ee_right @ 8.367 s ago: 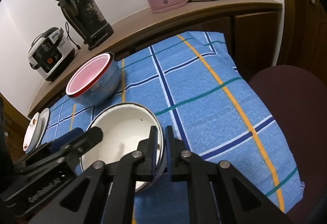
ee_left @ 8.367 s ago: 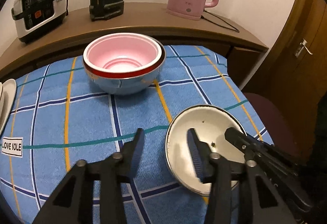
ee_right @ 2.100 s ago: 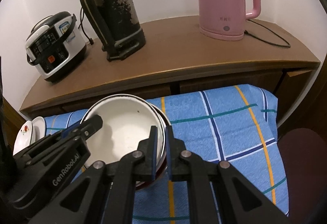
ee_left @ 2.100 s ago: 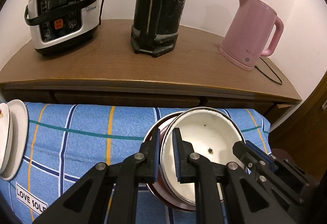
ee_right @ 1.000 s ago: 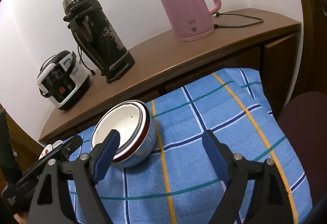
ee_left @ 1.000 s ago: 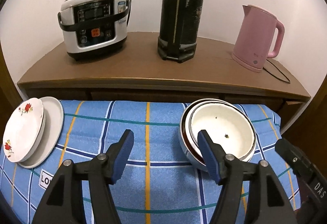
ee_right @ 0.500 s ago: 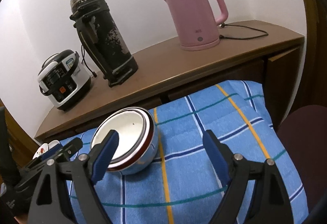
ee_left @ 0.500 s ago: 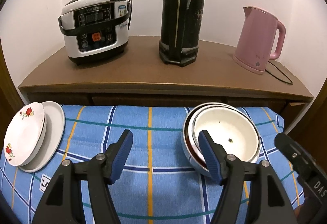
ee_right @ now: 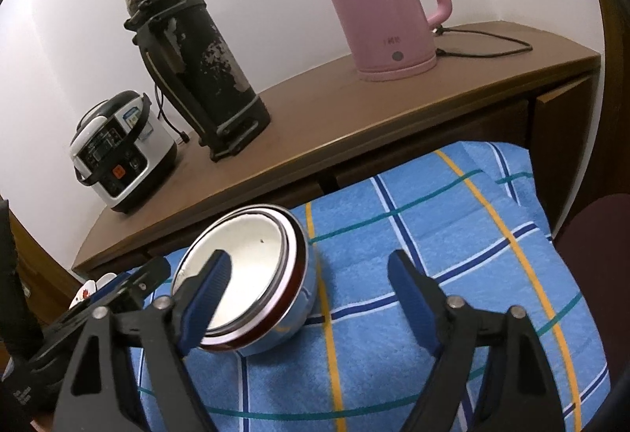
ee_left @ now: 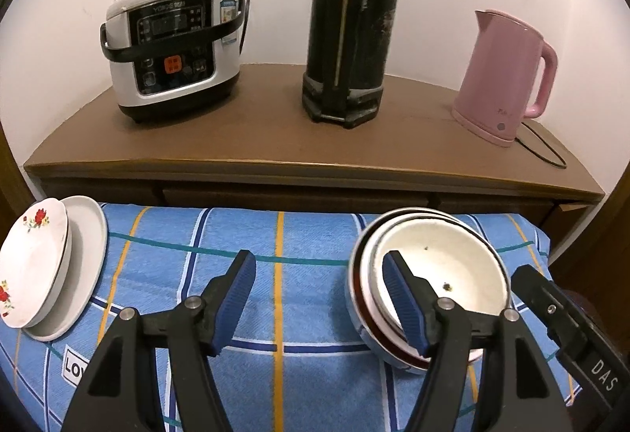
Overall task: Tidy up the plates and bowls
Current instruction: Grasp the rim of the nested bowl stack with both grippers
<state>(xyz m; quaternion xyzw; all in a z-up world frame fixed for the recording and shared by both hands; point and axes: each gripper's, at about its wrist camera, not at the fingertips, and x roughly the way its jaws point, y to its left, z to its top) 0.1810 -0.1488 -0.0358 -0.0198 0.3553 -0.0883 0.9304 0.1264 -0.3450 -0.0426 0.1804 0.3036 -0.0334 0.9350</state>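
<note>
Released since moments earlier, the white bowl (ee_left: 441,266) sits nested in the red-rimmed bowl (ee_right: 291,274) at 3 o'clock on the blue checked cloth (ee_left: 307,235); left claw (ee_left: 319,298) wide, right claw (ee_right: 311,286) wide, narrowing slightly, both empty.

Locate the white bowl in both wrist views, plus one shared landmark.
Left wrist: white bowl lies lower right, nested in the red-rimmed bowl, partly behind the left hand-held gripper's right finger.
Right wrist: white bowl lies lower left of centre, in the same nest, tilted in the picture, partly behind the right hand-held gripper's left finger.
Shared landmark: pink kettle on the wooden counter behind the bowls.
</note>
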